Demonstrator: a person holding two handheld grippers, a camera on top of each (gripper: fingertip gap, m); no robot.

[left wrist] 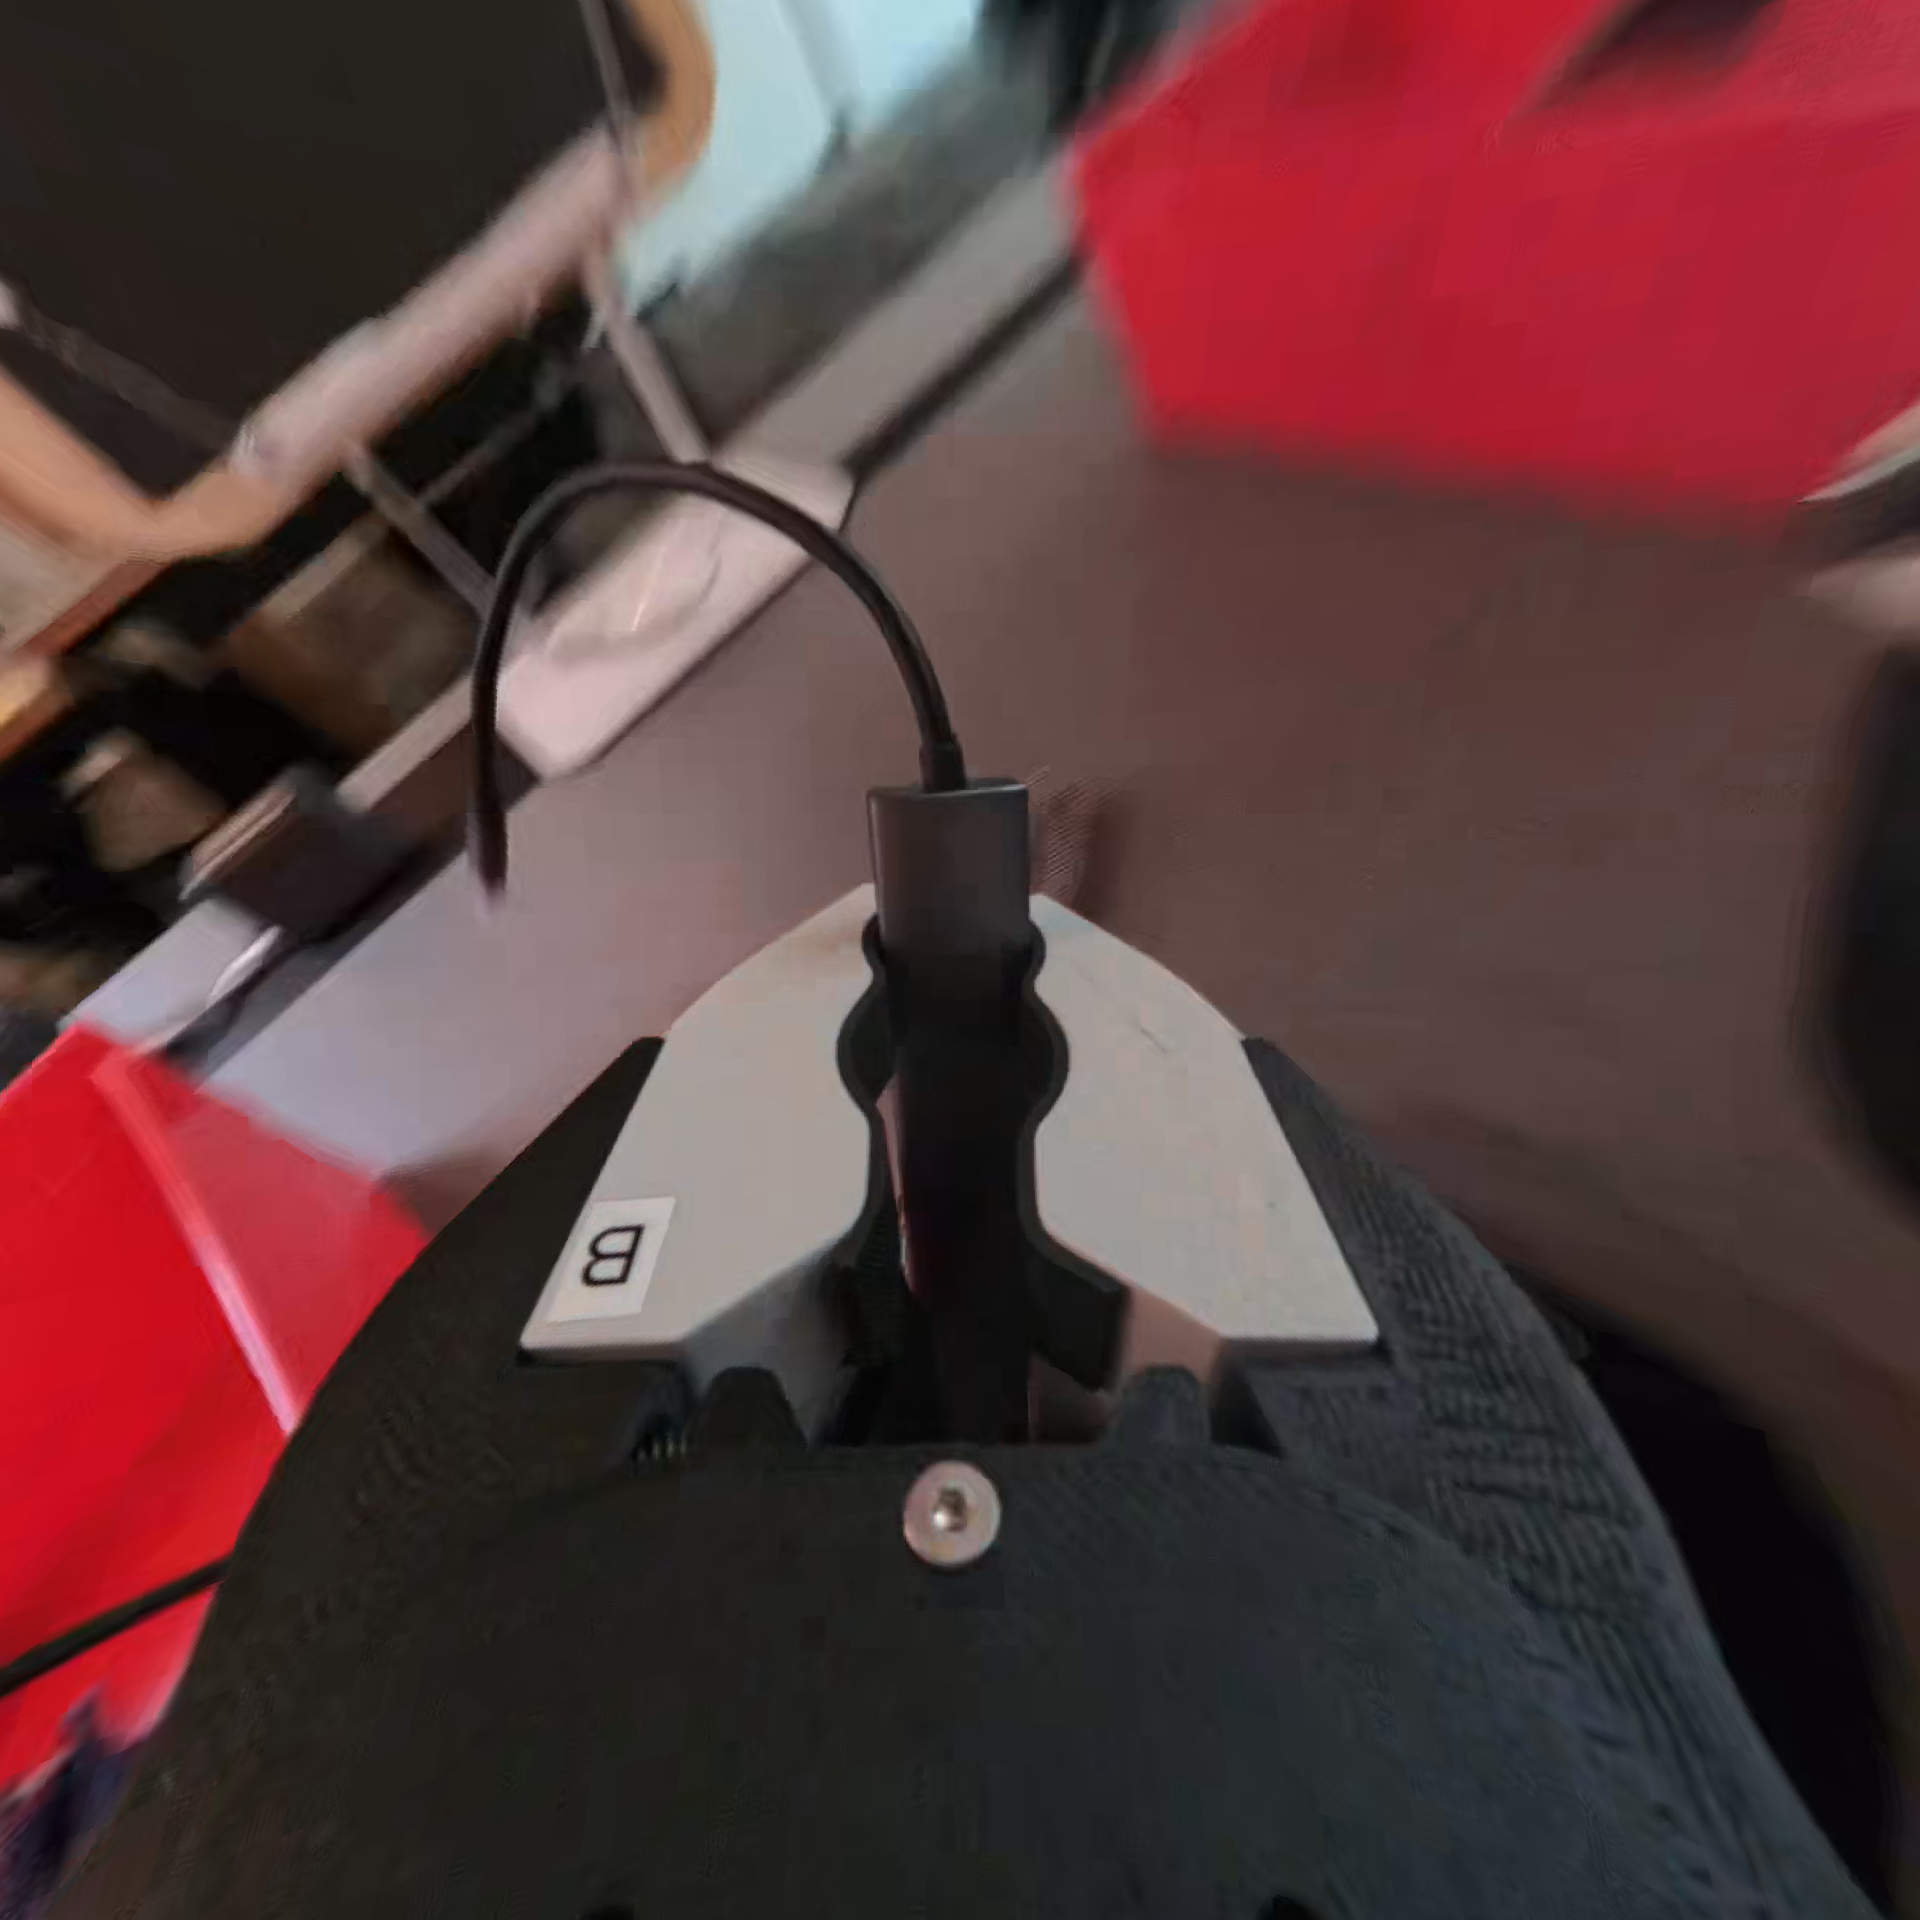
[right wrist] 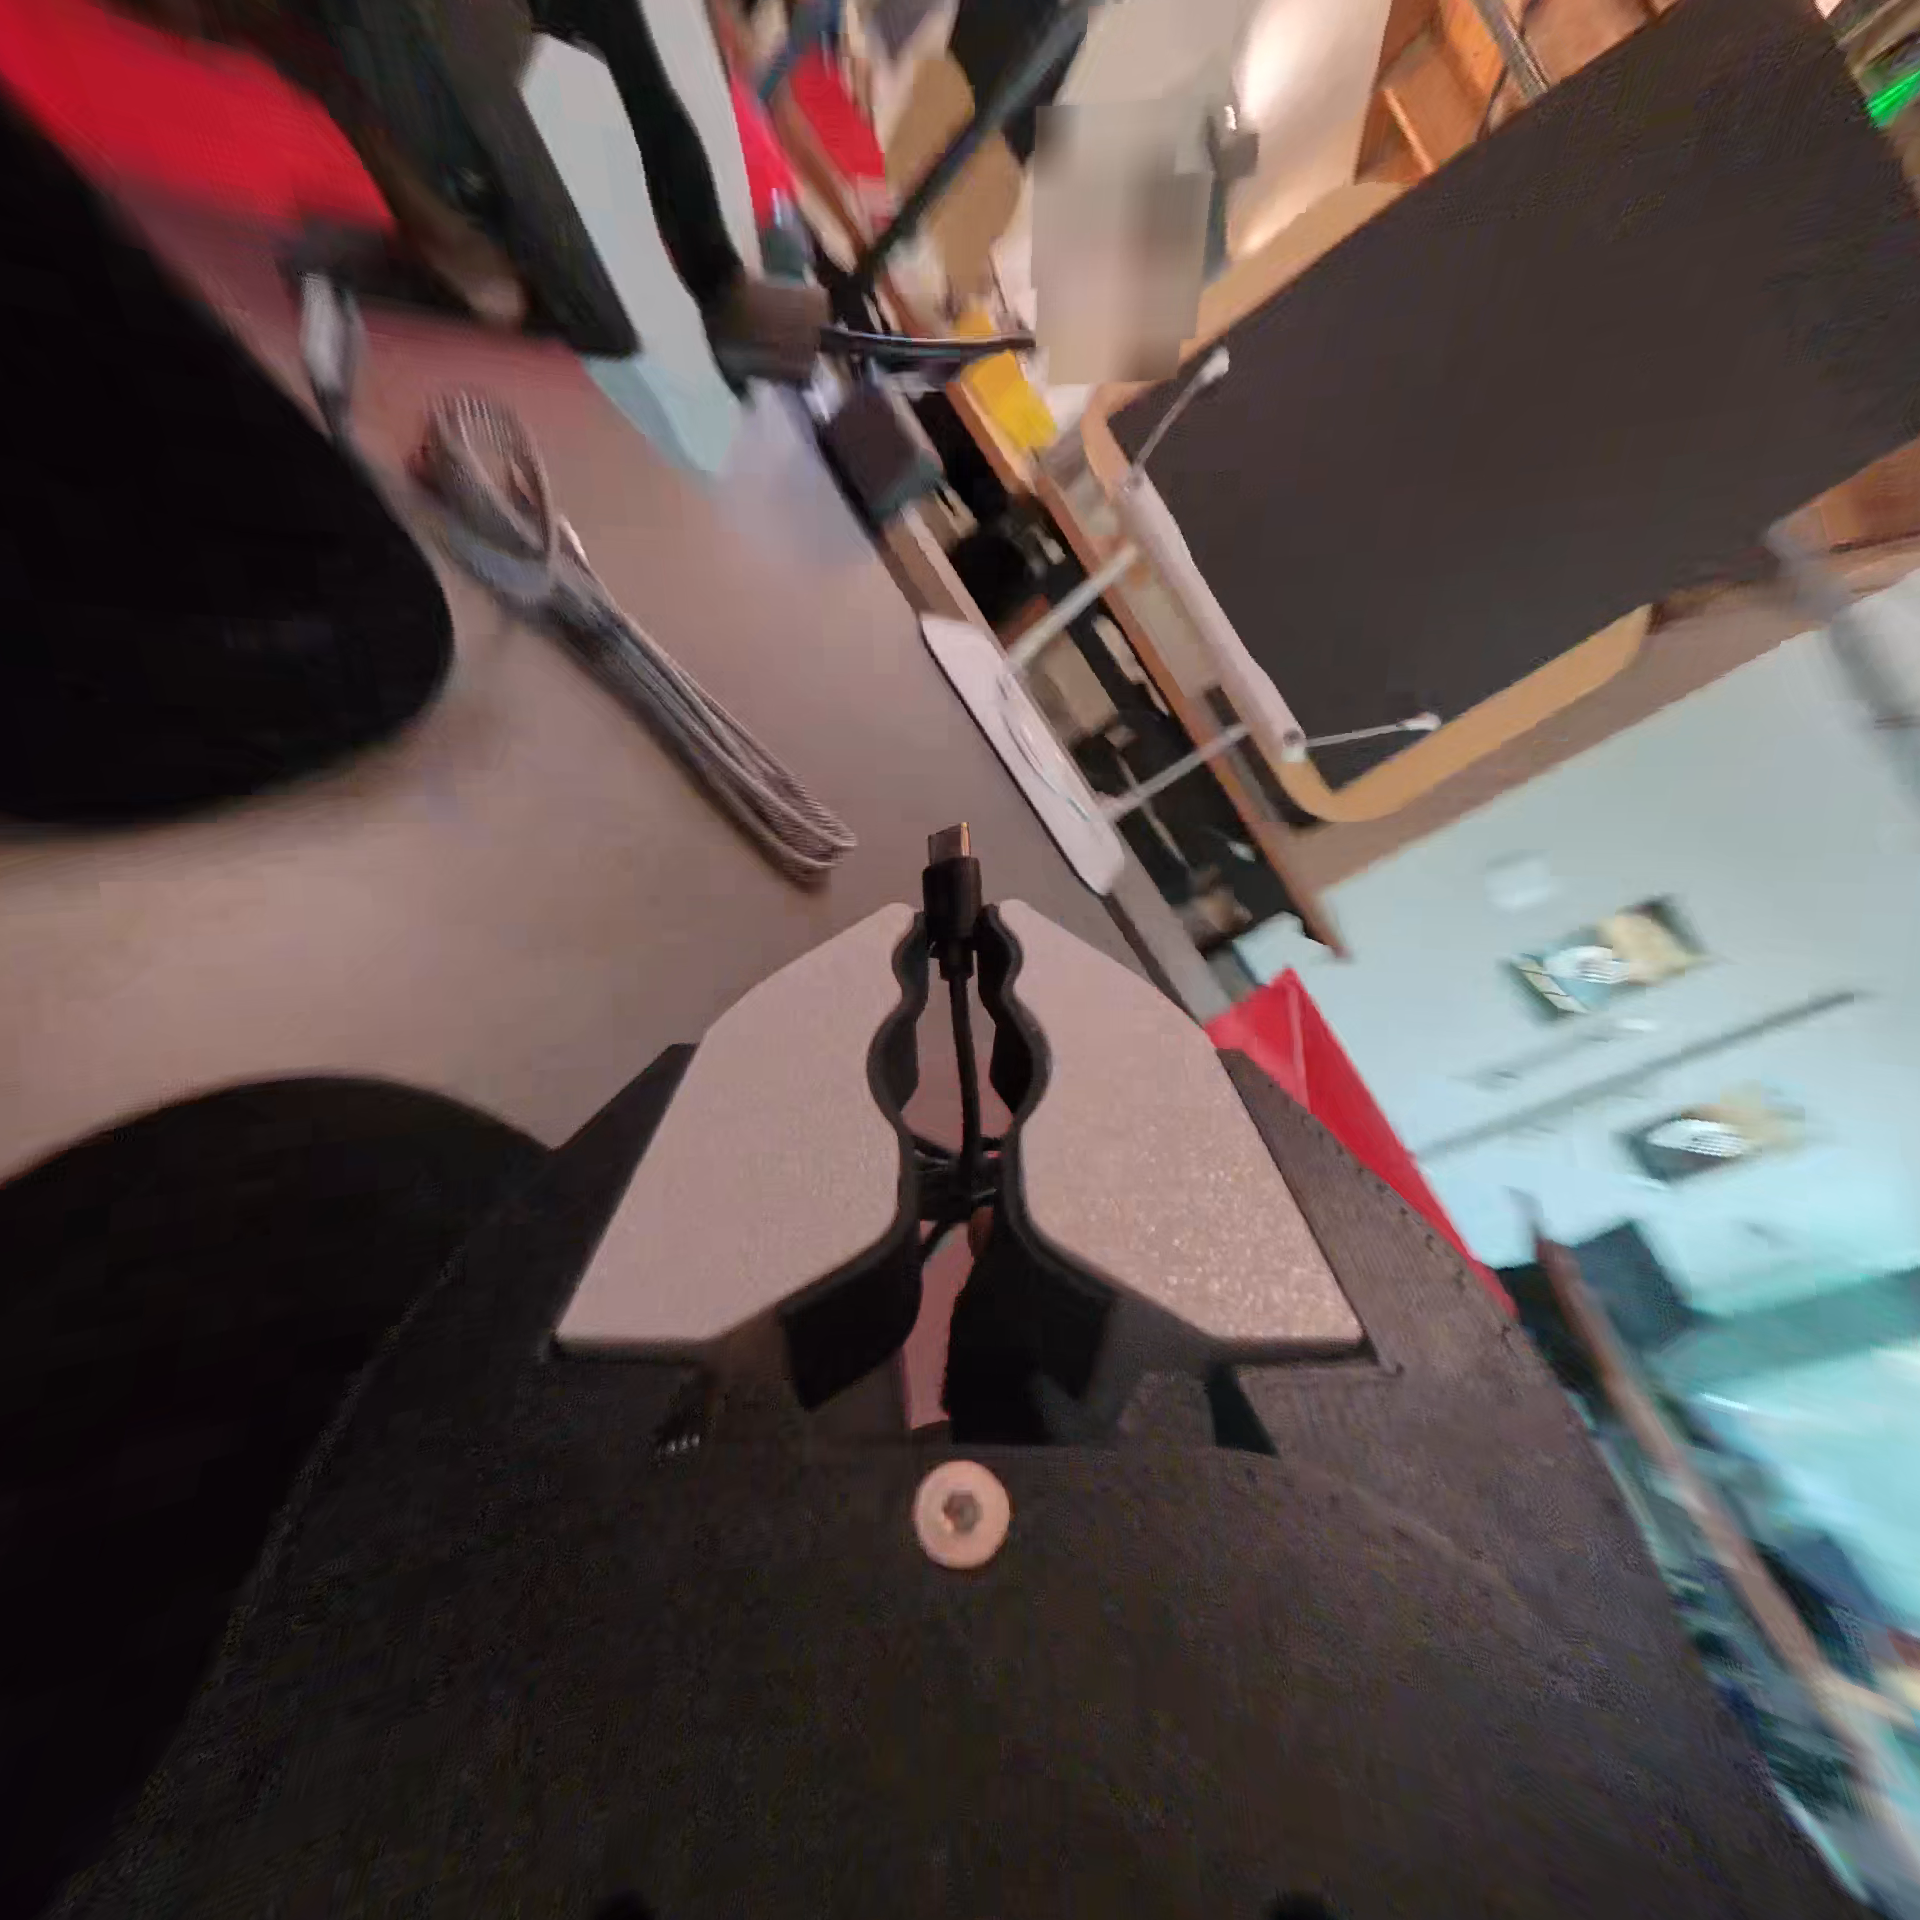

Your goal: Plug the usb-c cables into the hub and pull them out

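Observation:
In the left wrist view my left gripper (left wrist: 951, 930) is shut on a dark grey hub (left wrist: 948, 857), held above the brown table. The hub's end sticks out past the fingertips, and its short black cable (left wrist: 665, 488) arcs up and hangs down to the left. In the right wrist view my right gripper (right wrist: 954, 914) is shut on a black usb-c cable plug (right wrist: 951, 883). The metal tip points forward past the fingertips, and the thin cable runs back between the fingers. The plug is free in the air, apart from the hub.
The brown table (right wrist: 665, 665) carries a bundle of metal utensils (right wrist: 623, 644), a black rounded object (right wrist: 197, 582) at left and a white flat pad (right wrist: 1013, 727) at its far edge. Red boxes (left wrist: 1507, 229) stand at the upper right and lower left (left wrist: 156, 1299) of the left wrist view. Both views are motion-blurred.

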